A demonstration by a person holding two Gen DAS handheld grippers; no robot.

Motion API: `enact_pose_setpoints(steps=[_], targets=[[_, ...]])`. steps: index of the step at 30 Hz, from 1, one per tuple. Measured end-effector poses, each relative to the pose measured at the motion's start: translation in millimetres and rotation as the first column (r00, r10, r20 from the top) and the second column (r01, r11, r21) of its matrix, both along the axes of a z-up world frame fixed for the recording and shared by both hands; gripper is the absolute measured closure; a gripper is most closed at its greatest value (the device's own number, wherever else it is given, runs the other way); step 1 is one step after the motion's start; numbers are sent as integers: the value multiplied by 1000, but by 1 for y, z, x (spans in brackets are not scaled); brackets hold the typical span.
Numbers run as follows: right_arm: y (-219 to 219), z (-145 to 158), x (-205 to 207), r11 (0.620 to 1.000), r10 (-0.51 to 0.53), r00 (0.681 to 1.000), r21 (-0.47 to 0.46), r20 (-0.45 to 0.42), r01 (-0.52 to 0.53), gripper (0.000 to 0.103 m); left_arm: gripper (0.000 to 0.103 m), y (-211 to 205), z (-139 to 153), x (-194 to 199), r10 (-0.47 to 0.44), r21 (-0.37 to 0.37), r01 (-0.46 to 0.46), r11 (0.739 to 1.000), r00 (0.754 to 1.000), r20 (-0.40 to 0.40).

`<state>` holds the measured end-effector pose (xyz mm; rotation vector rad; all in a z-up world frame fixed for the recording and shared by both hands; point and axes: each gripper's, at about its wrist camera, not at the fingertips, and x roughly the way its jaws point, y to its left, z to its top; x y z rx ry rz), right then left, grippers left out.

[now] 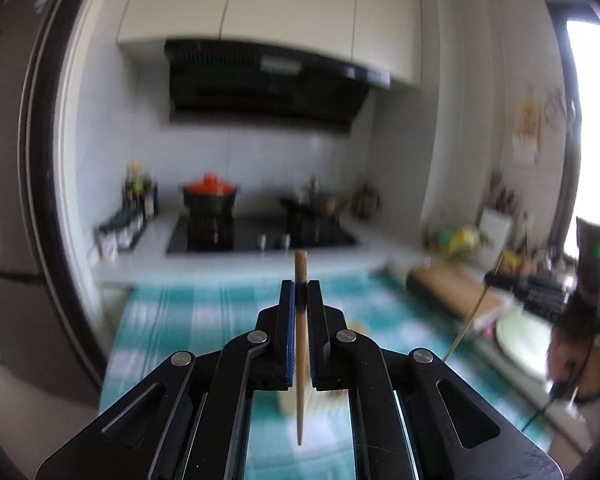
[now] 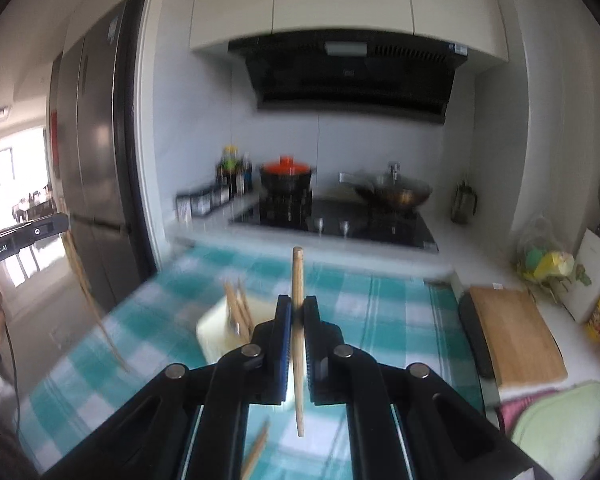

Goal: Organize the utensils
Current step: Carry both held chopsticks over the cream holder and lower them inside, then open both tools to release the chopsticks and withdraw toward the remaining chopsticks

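In the left wrist view my left gripper [image 1: 300, 286] is shut on a wooden chopstick [image 1: 300, 360] that stands upright between the blue pads. Above the teal checked tablecloth [image 2: 396, 312], my right gripper [image 2: 297, 301] is likewise shut on an upright wooden chopstick [image 2: 298, 380]. A white holder [image 2: 216, 332] with several chopsticks in it stands on the cloth just left of the right gripper. One loose chopstick [image 2: 256, 450] lies on the cloth below it. Each gripper also shows in the other's view: the right gripper [image 1: 489, 278] at the right edge and the left gripper [image 2: 65, 222] at the left edge.
A wooden cutting board [image 2: 516, 340] and a pale green mat [image 2: 564, 420] lie right of the cloth. Behind are the black hob [image 2: 340, 216], a pot with a red lid [image 2: 286, 174] and a wok [image 2: 396, 194]. A fridge [image 2: 96, 168] stands left, a knife block [image 2: 596, 268] right.
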<state>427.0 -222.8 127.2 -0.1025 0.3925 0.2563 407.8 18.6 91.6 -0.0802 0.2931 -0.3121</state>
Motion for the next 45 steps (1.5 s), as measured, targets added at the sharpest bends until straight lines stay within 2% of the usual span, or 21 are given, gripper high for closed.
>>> enact_pose_setpoints(steps=[2, 4, 8, 10, 12, 16, 19, 22, 25, 26, 27, 28, 29, 30, 32, 34, 37, 39, 43, 45], targets=[[7, 11, 13, 1000, 1, 999, 23, 52, -3, 97, 99, -12, 12, 17, 36, 0, -36, 999, 997, 74], [15, 17, 28, 999, 3, 995, 46, 99, -8, 97, 99, -22, 15, 38, 59, -9, -59, 998, 993, 104], [30, 11, 50, 999, 12, 988, 37, 156, -18, 97, 99, -38, -1, 85, 100, -29, -98, 995, 991, 87], [37, -2, 66, 999, 22, 988, 26, 151, -26, 97, 99, -43, -14, 103, 113, -33, -112, 993, 992, 61], [41, -17, 82, 999, 29, 993, 17, 112, -31, 97, 99, -44, -32, 122, 118, -37, -117, 992, 993, 6], [44, -58, 123, 999, 47, 996, 10, -78, -46, 97, 100, -48, -74, 156, 85, -6, -87, 996, 981, -174], [44, -82, 149, 999, 43, 974, 2, -224, -43, 97, 100, -54, -97, 175, 74, 45, -64, 997, 958, -276], [46, -106, 176, 999, 22, 937, -17, -348, -30, 97, 99, -61, -114, 190, 73, 82, -47, 996, 938, -339], [46, -122, 194, 999, 36, 901, 14, -432, -33, 95, 98, -65, -132, 202, 71, 88, -38, 995, 910, -407], [43, -125, 194, 999, 34, 897, 30, -441, -24, 94, 92, -66, -135, 204, 78, 92, -43, 995, 904, -421], [39, -126, 194, 999, 37, 894, 52, -446, -15, 87, 75, -64, -139, 204, 80, 91, -44, 995, 893, -443], [36, -126, 190, 997, 44, 894, 75, -446, -12, 78, 65, -63, -141, 203, 77, 87, -42, 995, 889, -452], [31, -125, 184, 994, 58, 896, 109, -440, -11, 74, 48, -59, -143, 196, 72, 82, -38, 996, 886, -458], [30, -124, 182, 992, 65, 897, 122, -437, -12, 69, 38, -56, -145, 189, 74, 90, -37, 995, 888, -455], [21, -123, 163, 992, 78, 896, 127, -436, -24, 68, 34, -51, -149, 175, 81, 133, -21, 991, 885, -458], [11, -124, 147, 992, 87, 893, 119, -442, -38, 68, 30, -46, -156, 159, 88, 185, 3, 983, 872, -481], [-8, -134, 106, 996, 75, 882, 75, -465, -45, 62, 25, -36, -180, 119, 103, 257, 50, 965, 830, -548], [-19, -145, 77, 998, 57, 875, 22, -481, -53, 62, 24, -32, -194, 96, 107, 278, 75, 958, 804, -585], [-36, -173, 15, 995, 29, 860, -68, -509, -74, 62, 19, -28, -230, 31, 85, 248, 102, 963, 763, -641], [-42, -189, -16, 994, 19, 857, -82, -514, -71, 62, 17, -30, -247, 3, 82, 228, 91, 969, 758, -647]])
